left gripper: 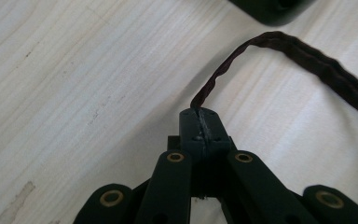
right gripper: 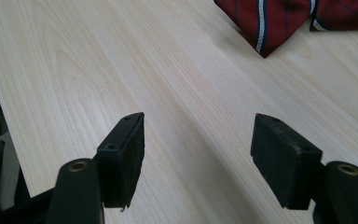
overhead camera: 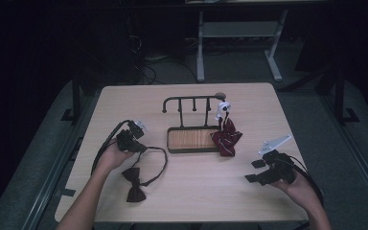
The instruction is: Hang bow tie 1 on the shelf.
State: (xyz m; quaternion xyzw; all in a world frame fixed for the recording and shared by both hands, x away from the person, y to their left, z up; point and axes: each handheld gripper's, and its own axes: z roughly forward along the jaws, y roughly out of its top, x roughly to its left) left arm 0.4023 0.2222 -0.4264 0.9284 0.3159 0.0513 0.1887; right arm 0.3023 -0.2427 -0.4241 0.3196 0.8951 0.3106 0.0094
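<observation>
Pinching the bow tie (overhead camera: 135, 184) strap (left gripper: 279, 51) at lower left of the bench (overhead camera: 187, 196), left hand-held gripper (overhead camera: 133, 139) pressed shut, right hand-held gripper (overhead camera: 255, 171) spread and idle: lift slowly, keeping the grip firm.

A dark maroon bow tie (overhead camera: 135, 184) with a matching dark strap (left gripper: 303, 60) lies on a pale wood-grain table (overhead camera: 196, 191); a red bow tie (overhead camera: 226, 136) with blue-and-white stripes hangs on a black rack (overhead camera: 191, 103) with a light-brown wooden base.
</observation>
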